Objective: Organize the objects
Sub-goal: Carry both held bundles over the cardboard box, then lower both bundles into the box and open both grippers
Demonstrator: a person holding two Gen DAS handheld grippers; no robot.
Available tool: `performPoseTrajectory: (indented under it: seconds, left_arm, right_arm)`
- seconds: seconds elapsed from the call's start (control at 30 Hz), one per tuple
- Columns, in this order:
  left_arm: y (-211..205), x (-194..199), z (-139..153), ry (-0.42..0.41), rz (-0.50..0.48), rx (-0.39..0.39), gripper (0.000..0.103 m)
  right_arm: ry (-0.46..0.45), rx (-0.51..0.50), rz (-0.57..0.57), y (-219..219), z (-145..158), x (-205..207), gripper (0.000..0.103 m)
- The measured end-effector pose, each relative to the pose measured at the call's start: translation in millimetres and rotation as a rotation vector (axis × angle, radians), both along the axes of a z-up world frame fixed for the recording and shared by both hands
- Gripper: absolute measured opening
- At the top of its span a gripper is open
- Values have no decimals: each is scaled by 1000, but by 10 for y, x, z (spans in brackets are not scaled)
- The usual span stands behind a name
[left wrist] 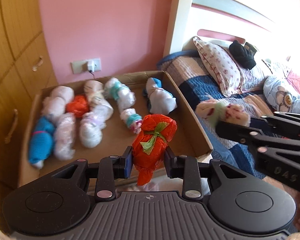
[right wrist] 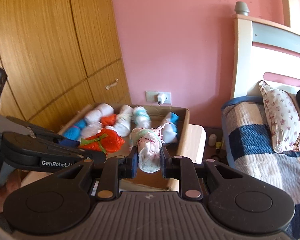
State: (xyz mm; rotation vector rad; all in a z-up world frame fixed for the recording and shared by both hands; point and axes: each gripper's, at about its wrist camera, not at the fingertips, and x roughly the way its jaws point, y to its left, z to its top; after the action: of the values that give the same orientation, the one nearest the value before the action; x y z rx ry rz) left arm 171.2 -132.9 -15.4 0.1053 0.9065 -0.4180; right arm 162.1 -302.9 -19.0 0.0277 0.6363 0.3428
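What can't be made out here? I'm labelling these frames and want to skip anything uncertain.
- Bundles in the box: motion-blurred in both views, so their prints and exact count are unclear.
- Orange bundle: its lower end hangs behind the left gripper body in the left view.
- White bundle: its underside is hidden between the right gripper pads.
- Small items beside the bed: too small to identify.
- Window area: overexposed in the left view.

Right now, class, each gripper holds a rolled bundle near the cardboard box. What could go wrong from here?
1. The right gripper pinches only the lower end of the white floral bundle; soft cloth could slip free.
2. The left gripper carries the orange bundle close beside the other, so they may collide.
3. The cardboard box is crowded on its left; a drop there could disturb the rows.
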Motion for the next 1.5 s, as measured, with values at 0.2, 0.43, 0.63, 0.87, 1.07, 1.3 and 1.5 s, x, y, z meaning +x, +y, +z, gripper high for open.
performPoseTrajectory:
  seconds: [0.2,0.43,0.63,0.87,1.07,1.3,1.5]
  left_arm:
    - [-142,342,-359,94,2,3,38]
    - [-159,676,-644,134,28,47,38]
    - [-107,867,-699,138,69,49,39]
    - [-52,852,-714,131,94,52,50]
    - [-36,805,-691,118,105,77,63]
    - [8,673,-570,98,114,63,71]
    - [52,461,-395,72,125,53,76]
  right_arm:
    - [48,-42,20,3,-194,241,20]
    - [87,-88,74,128,-391,486,20]
    - [119,-140,111,279,-555,747,20]
    - [125,-183,141,322,-596,797,23]
    - [109,-183,134,323,-584,741,32]
    - [94,-174,121,292,-483,636,36]
    - [69,-159,109,263,-326,441,41]
